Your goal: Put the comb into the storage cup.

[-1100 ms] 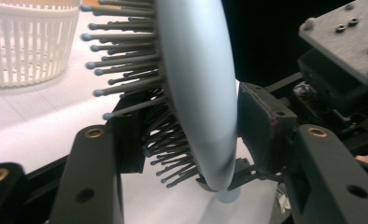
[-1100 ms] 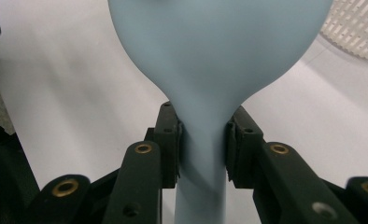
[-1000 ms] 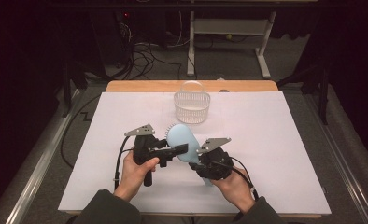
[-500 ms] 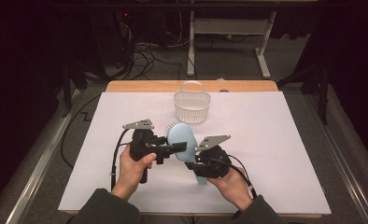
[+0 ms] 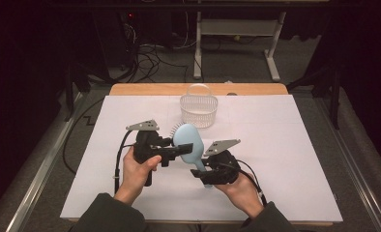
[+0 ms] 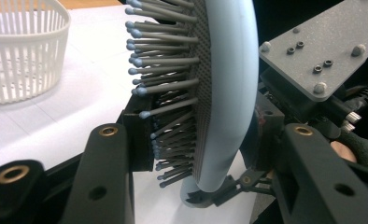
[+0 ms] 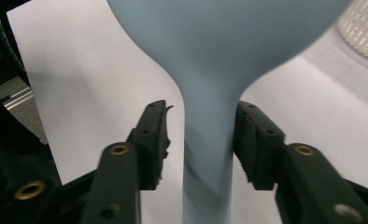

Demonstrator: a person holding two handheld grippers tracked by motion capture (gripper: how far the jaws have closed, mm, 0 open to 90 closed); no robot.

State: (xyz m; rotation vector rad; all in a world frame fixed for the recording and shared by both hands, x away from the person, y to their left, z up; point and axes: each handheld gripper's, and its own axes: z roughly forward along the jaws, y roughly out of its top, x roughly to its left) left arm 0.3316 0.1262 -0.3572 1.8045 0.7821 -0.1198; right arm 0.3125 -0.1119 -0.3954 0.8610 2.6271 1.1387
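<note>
A light blue hairbrush (image 5: 187, 140) with grey bristles is held up over the white sheet, head toward the basket and handle toward the person. My left gripper (image 5: 176, 151) is shut on the brush head (image 6: 224, 93); one pad presses into the bristles and the other sits on the smooth back. My right gripper (image 5: 204, 170) is around the handle (image 7: 208, 154). Its jaws have just been opening, and a gap shows between the left pad (image 7: 156, 135) and the handle.
A white plastic basket (image 5: 198, 108) with a hoop handle stands at the back middle of the sheet (image 5: 285, 145); it also appears as the basket (image 6: 18, 56) and the basket (image 7: 364, 32). Beyond it runs the wooden table edge (image 5: 256, 89). Cables lie on the dark floor behind.
The left gripper and the brush head have risen slightly toward the basket. The right hand has stayed in place.
</note>
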